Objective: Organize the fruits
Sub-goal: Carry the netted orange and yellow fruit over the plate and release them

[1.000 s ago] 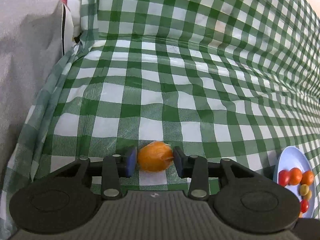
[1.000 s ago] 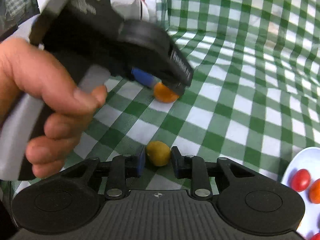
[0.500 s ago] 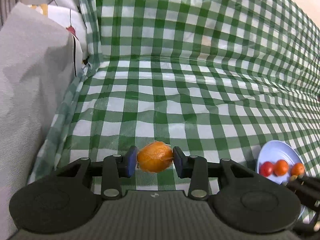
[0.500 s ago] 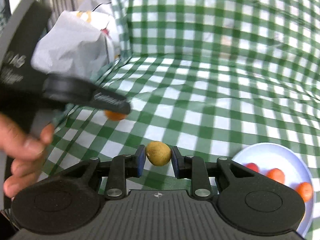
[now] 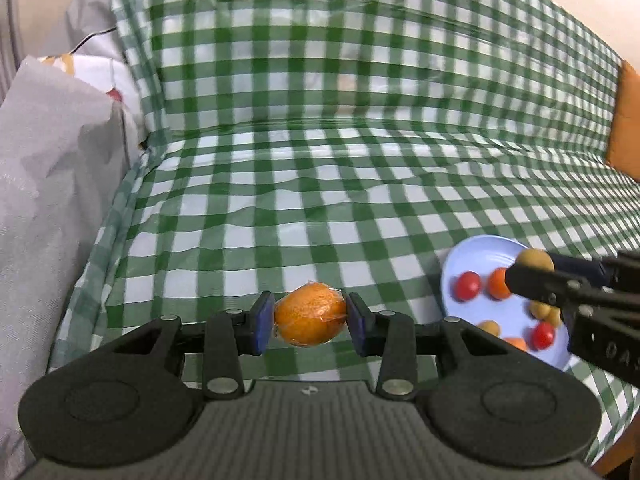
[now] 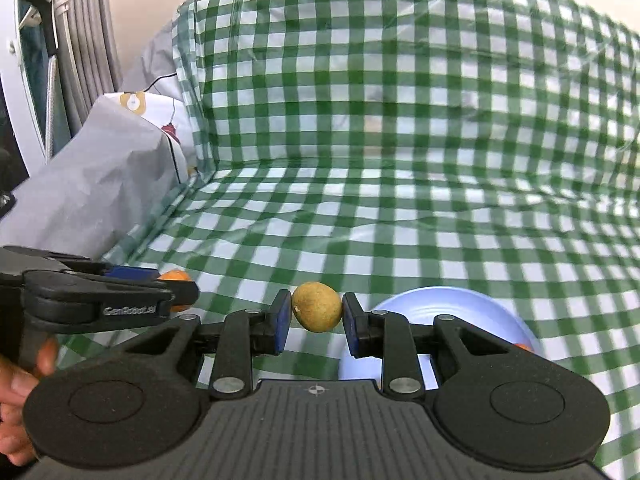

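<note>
Fingers (image 5: 264, 322) of L gripper (image 5: 309, 320) clamp orange fruit (image 5: 309, 320); R gripper (image 6: 316, 320) clamps yellow-green fruit (image 6: 317, 306) above plate (image 6: 460, 300).

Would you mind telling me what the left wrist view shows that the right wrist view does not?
Only the left wrist view shows the small red, orange and yellow fruits lying on the blue plate. Only the right wrist view shows the person's hand and the grey curtain. Both show the left tool shut on the orange fruit, the right tool shut on the yellow-green fruit, and the checked cloth.
</note>
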Motion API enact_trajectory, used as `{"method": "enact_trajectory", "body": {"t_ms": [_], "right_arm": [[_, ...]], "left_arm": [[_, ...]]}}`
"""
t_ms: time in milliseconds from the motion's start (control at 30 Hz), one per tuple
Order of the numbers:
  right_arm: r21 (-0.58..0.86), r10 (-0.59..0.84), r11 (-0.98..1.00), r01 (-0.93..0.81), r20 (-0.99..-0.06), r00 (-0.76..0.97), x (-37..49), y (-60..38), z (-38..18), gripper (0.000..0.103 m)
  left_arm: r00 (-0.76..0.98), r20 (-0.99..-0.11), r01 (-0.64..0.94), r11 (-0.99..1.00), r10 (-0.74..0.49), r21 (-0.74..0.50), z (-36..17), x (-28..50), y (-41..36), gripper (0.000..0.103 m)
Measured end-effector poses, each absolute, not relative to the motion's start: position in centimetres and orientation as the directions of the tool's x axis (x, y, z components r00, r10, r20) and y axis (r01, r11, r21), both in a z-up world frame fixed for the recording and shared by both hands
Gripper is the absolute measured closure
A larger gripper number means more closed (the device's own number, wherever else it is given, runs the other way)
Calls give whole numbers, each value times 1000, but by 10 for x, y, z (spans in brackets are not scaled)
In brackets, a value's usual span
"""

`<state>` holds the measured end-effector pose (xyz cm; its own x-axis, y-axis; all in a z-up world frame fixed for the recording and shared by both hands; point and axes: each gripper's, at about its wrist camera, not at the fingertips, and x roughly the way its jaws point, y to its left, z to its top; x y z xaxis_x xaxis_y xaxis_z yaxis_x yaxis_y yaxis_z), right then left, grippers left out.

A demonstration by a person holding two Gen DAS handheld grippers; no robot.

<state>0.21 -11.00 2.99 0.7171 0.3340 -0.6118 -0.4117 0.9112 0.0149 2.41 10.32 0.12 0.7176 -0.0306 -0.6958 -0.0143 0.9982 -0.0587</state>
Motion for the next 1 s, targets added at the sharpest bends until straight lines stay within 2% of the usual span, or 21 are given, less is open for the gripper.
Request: {"method": "enact_trajectory", "body": {"t_ms": [367, 667, 1000], "right_arm": [[-21, 243, 944, -328, -627, 740, 22, -166, 20, 74], [-36, 222, 949, -313, -630, 744, 27, -174, 14, 74], [-11, 168, 975, -222, -616, 769, 34, -188, 17, 74]], "left_arm": [[717, -693, 37, 997, -77, -73, -6, 42, 74, 60], [716, -690, 95, 994, -107, -55, -11, 50, 57, 60], [717, -688, 80, 993, -115, -83, -10, 52, 59, 60]]}}
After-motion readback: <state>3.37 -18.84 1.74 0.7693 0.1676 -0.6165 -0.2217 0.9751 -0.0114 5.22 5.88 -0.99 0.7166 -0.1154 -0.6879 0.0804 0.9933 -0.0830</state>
